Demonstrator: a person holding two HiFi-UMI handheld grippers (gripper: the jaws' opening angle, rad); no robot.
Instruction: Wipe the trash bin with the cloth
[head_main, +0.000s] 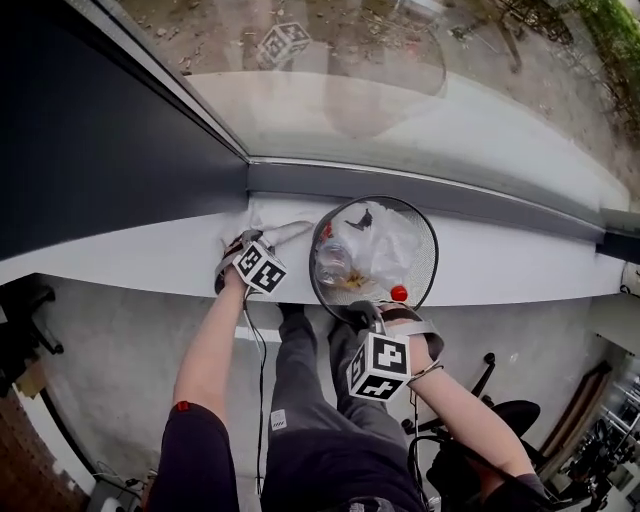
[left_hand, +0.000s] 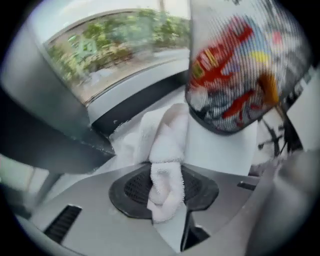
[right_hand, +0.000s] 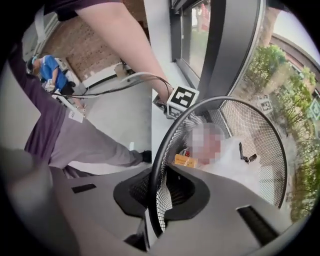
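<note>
A black wire-mesh trash bin (head_main: 428, 250) stands upright on a white window ledge (head_main: 150, 255), close to the glass. Inside it lie a crumpled plastic bag (head_main: 385, 240), a clear bottle (head_main: 333, 262) and a red cap (head_main: 399, 293). A white terry cloth (head_main: 283, 233) lies bunched on the ledge just beside the bin, on its left and not touching the mesh.

The step in hand looks like picking up the cloth while the bin is steadied. To do it well, the cloth should probably come up as a full bunch, so that a broad face rather than a thin tail meets the mesh. The bin looks light, so the steadying hold on the rim needs to stay firm against sliding or tipping off the ledge. Terry loops may snag on wire, so strokes along the rim and down the wall seem safer than scrubbing across it.

The left gripper (head_main: 245, 242) points steeply down at the ledge. Its jaws are nearly together, pinching a fold of the cloth (left_hand: 167, 175). The right gripper (head_main: 365, 312) sits at the near edge of the bin. Its jaws are drawn in narrowly on the rim and mesh wall (right_hand: 162, 150), one pad inside the bin and one outside.
</note>
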